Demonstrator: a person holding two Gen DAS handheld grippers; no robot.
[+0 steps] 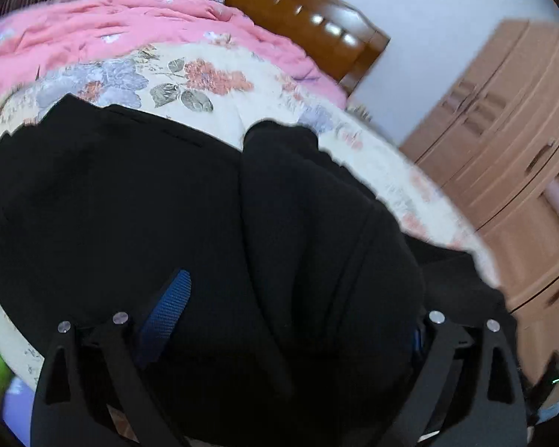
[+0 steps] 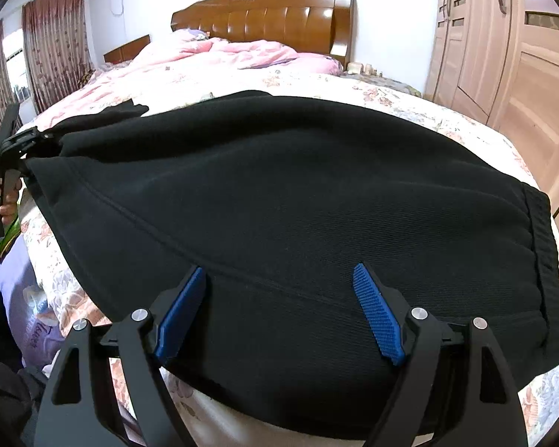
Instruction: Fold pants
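My left wrist view blurred: black knit pants (image 1: 167,193) fill most of frame, folded hump at centre hides bed beneath. Left gripper (image 1: 290,320) jaws wide apart; only one blue pad (image 1: 166,316) clear, other nearly buried behind cloth. Pants lie spread on floral bedspread (image 2: 447,119). Right gripper (image 2: 279,309) jaws apart over pants, nothing clamped. I see hand (image 2: 7,201) on left tool at frame edge, mostly cut off.

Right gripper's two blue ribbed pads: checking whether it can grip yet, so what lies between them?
In the right wrist view, the black knit pants lie between the open right gripper pads, untouched by them.
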